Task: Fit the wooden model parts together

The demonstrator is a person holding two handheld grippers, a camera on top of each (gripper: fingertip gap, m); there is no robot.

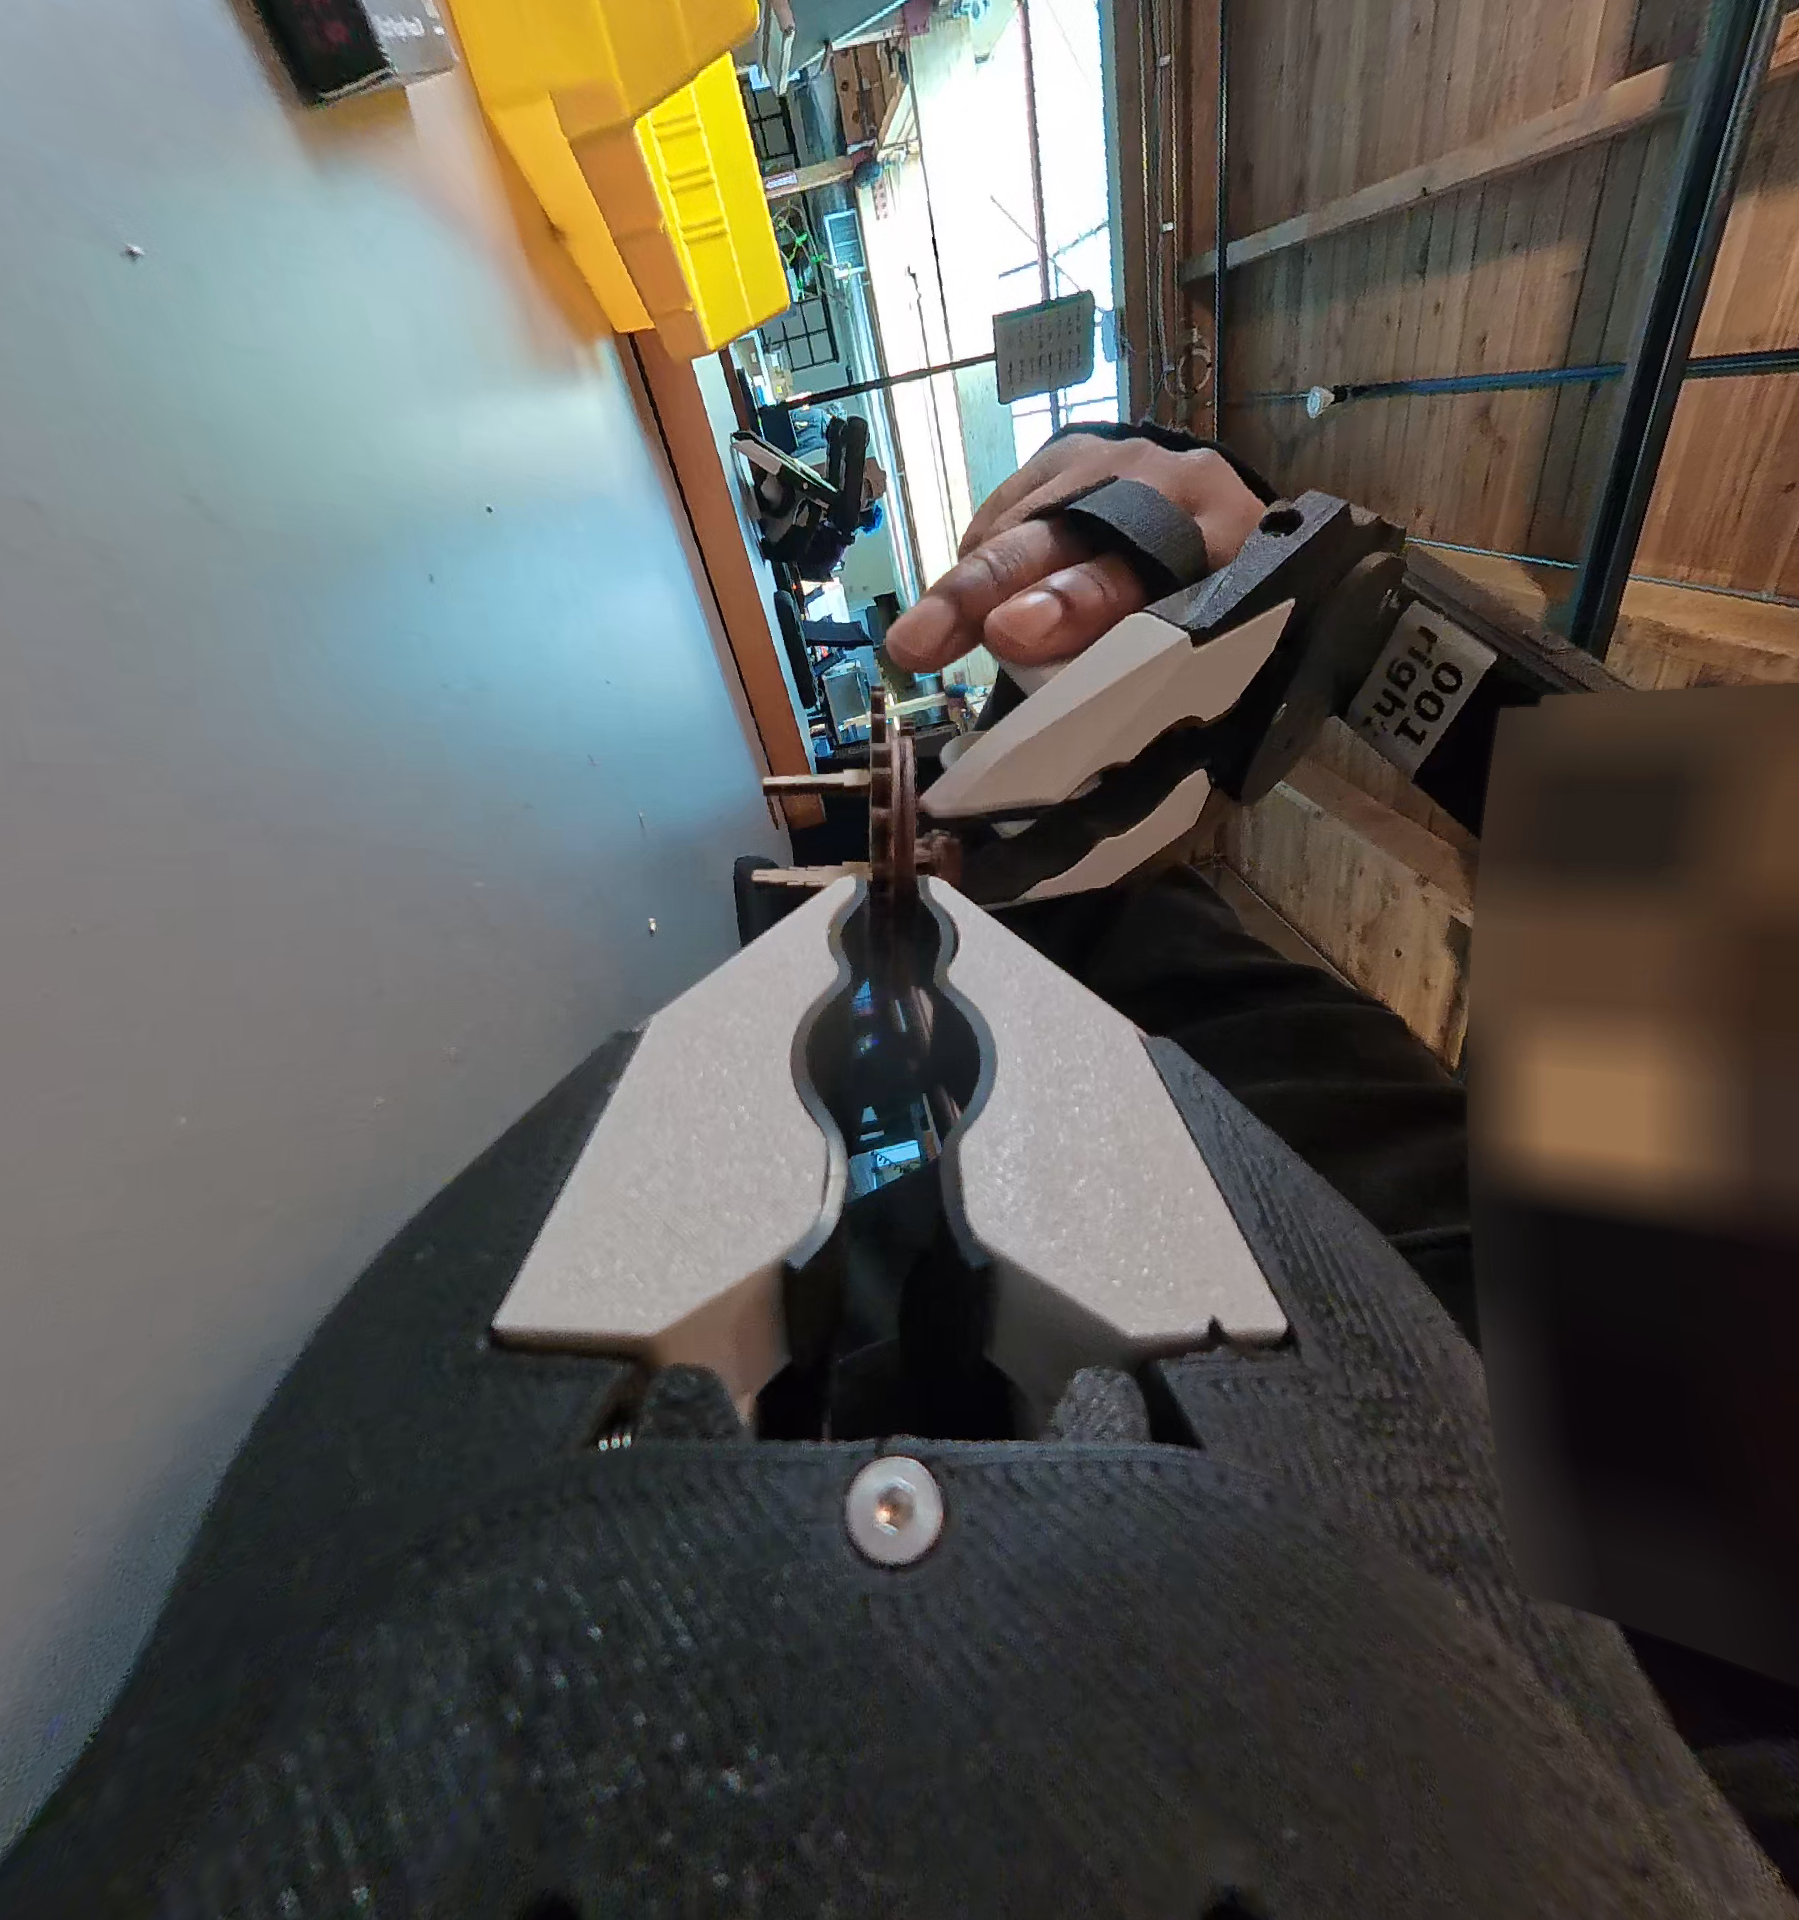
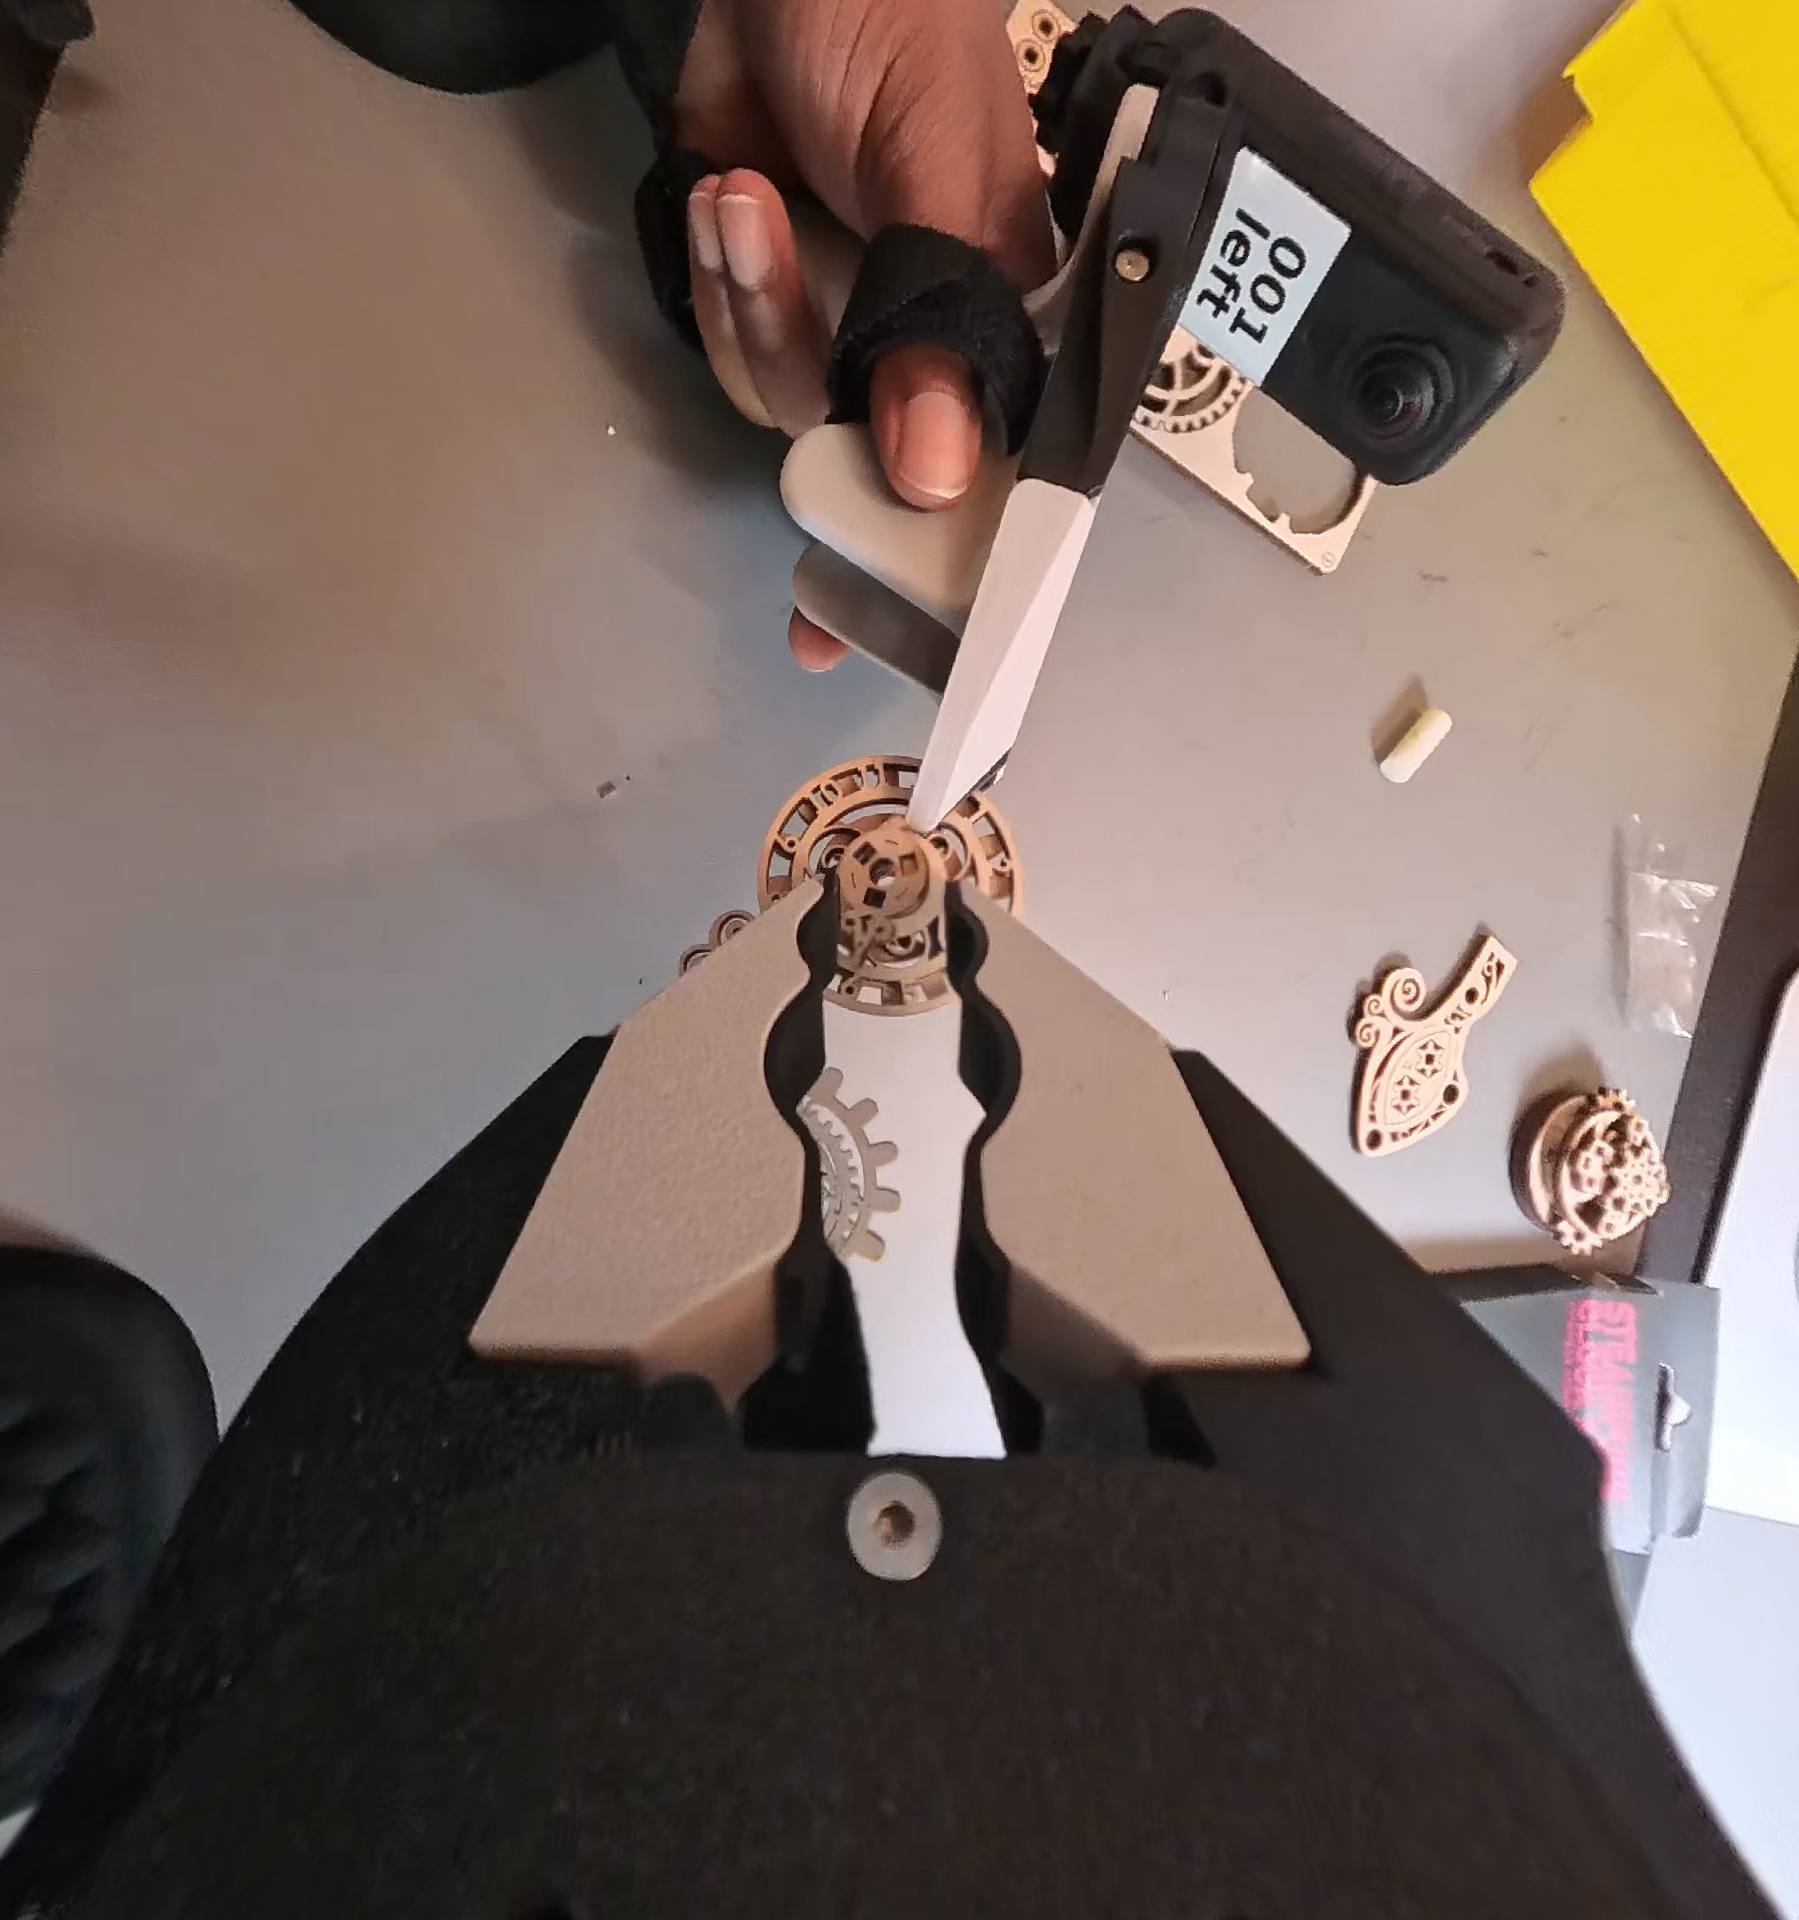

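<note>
Left wrist view: the left claw [image 1: 890, 894] has 2 flat grey fingers w/ a grainy skin and wavy inner edges, set in a rough black printed body. The tips are pinched on the thin edge of a round wooden gear disc [image 1: 893, 805], seen edge-on, dark and burnt along the rim. 2 small pale wooden pegs [image 1: 810, 787] stick out of its left side. The right claw [image 1: 962, 842] comes in from the right, white and black, w/ its tips close on the disc's other side; a hand [image 1: 1071, 561] w/ a black strap on one finger holds it. The grey bench [image 1: 282, 623] fills the left. 2 yellow plastic bins [image 1: 646, 156] sit at the top; can't see inside them.

Right wrist view: the right claw [image 2: 890, 909] has 2 tan grainy fingers, pressed on a small round wooden piece [image 2: 882, 871] w/ a square hole in the middle. It sits on top of the big flat wooden gear disc [image 2: 890, 873], full of cut-out swirls. The left claw's [image 2: 936, 816] white pointed tip touches the same spot from above; from this side I can't tell its gap. On the grey bench [image 2: 303, 623] to the right lie 1 flat swirly wooden piece [image 2: 1420, 1049], 1 small stack of wooden gears [image 2: 1591, 1169], 1 little white tube [image 2: 1414, 743] and 1 wooden sheet w/ holes punched out [image 2: 1279, 488]. A yellow bin [image 2: 1726, 260] is at the top right corner.
</note>
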